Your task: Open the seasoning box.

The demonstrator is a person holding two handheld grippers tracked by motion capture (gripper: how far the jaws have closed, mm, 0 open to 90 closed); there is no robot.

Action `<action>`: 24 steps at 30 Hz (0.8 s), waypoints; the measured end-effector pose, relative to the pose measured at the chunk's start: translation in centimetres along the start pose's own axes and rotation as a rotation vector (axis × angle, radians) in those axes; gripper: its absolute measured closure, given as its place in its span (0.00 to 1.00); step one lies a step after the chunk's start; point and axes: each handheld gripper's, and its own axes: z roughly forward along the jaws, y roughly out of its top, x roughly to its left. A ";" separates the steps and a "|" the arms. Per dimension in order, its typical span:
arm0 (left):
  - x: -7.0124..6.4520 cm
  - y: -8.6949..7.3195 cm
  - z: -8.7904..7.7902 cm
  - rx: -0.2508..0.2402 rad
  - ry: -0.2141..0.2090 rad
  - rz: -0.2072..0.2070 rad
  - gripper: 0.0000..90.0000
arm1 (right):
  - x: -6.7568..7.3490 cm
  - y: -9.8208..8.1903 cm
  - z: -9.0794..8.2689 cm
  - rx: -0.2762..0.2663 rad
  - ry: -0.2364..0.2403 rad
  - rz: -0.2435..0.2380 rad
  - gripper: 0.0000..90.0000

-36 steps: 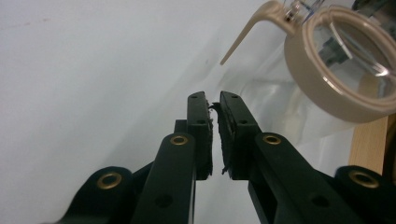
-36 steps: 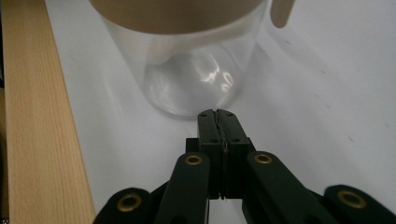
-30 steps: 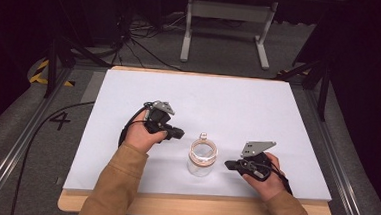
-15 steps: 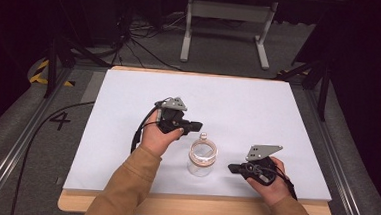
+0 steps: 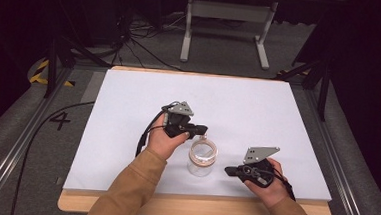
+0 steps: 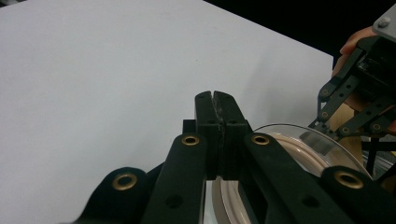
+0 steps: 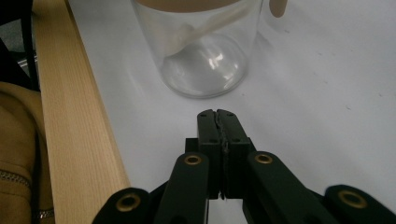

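Observation:
A clear glass jar (image 5: pixel 202 161) with a beige ring at its mouth stands upright on the white table (image 5: pixel 258 106), near the front edge. My left gripper (image 5: pixel 203 131) is shut with nothing between its jaws, and its tips sit at the jar's far-left rim. In the left gripper view the shut jaws (image 6: pixel 214 97) reach over the jar's rim (image 6: pixel 299 149). My right gripper (image 5: pixel 228 171) is shut and empty, low on the table just right of the jar. Its jaws (image 7: pixel 217 114) point at the jar's base (image 7: pixel 205 60), a short gap away.
The table's wooden front edge (image 7: pixel 74 116) runs close beside the right gripper. A tan sleeve (image 5: pixel 128 189) comes in from the bottom. Cables and a white stand (image 5: pixel 223 24) lie on the floor beyond the table's far edge.
My left hand has moved right, from left of the jar to its far-left rim. The right hand and the jar have stayed where they were.

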 end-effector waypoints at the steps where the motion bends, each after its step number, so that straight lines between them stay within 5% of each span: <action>1: 0.0 0.0 0.0 0.001 0.000 0.001 1.00 | 0.0 0.0 0.0 -0.002 -0.001 -0.002 1.00; 15: 0.0 0.0 0.0 0.007 -0.001 -0.011 1.00 | 2.2 2.6 -0.4 -0.150 0.055 -0.009 0.98; 24: 0.1 -0.1 0.2 0.007 0.002 -0.017 1.00 | 2.2 3.1 -0.2 -0.174 0.087 0.008 1.00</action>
